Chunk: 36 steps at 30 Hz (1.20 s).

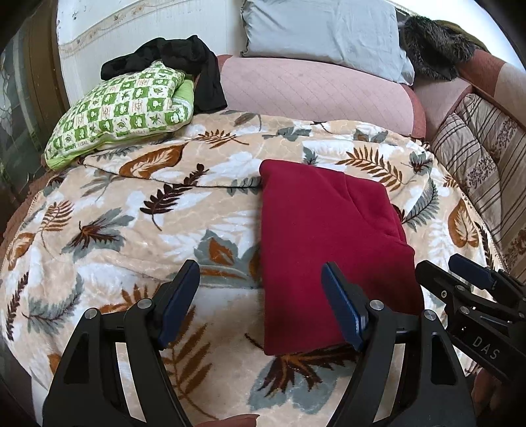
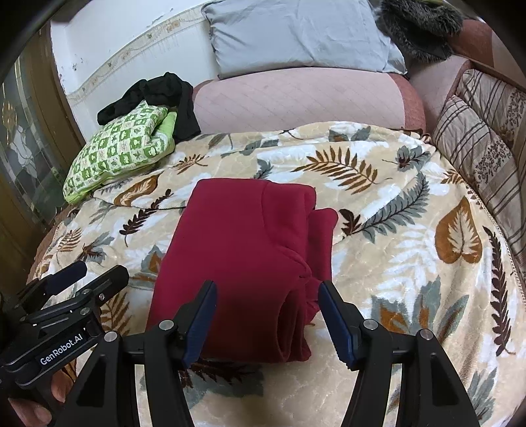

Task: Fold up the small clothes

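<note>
A dark red garment (image 1: 325,236) lies folded into a long rectangle on the leaf-patterned blanket (image 1: 131,230). It also shows in the right wrist view (image 2: 243,256), with stacked folded layers along its right edge. My left gripper (image 1: 261,279) is open and empty, hovering over the garment's near left edge. My right gripper (image 2: 266,300) is open and empty, hovering over the garment's near end. Each gripper shows in the other's view: the right one (image 1: 460,272) at the right edge, the left one (image 2: 88,276) at the left edge.
A green checked cushion (image 1: 121,108) with a black garment (image 1: 184,65) on it lies at the back left. A pink bolster (image 1: 315,92) and a grey pillow (image 1: 322,29) sit behind. Striped cushions (image 1: 476,157) line the right side. A dark furry item (image 1: 434,42) lies at the back right.
</note>
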### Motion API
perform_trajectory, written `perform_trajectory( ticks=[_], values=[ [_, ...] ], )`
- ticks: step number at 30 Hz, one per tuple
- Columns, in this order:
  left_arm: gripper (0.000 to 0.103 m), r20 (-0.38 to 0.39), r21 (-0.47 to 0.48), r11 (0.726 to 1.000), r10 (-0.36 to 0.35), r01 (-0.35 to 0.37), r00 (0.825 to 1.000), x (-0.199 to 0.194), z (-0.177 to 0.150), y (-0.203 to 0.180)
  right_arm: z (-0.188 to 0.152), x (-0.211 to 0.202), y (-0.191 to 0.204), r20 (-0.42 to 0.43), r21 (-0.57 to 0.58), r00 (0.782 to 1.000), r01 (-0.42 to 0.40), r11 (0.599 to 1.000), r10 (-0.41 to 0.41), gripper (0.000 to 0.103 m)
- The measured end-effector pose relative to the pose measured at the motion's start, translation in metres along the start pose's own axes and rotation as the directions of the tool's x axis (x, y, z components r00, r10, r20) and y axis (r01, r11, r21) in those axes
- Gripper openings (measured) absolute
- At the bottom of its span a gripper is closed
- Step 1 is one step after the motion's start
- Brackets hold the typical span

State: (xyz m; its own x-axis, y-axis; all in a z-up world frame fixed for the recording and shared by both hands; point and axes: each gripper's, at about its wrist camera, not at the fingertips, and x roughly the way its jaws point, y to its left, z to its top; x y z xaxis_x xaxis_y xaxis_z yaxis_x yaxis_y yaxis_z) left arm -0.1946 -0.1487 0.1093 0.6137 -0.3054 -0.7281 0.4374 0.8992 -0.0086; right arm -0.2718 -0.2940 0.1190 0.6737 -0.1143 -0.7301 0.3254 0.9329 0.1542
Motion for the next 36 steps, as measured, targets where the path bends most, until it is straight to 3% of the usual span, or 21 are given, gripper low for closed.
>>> perform_trajectory(
  ticks=[36],
  values=[
    [0.076, -0.028, 0.015, 1.000, -0.008, 0.009, 1.000, 0.013, -0.001, -0.004, 0.001, 0.013, -0.006, -0.031, 0.028, 1.000, -0.002, 1.000, 0.002, 0.062]
  ],
)
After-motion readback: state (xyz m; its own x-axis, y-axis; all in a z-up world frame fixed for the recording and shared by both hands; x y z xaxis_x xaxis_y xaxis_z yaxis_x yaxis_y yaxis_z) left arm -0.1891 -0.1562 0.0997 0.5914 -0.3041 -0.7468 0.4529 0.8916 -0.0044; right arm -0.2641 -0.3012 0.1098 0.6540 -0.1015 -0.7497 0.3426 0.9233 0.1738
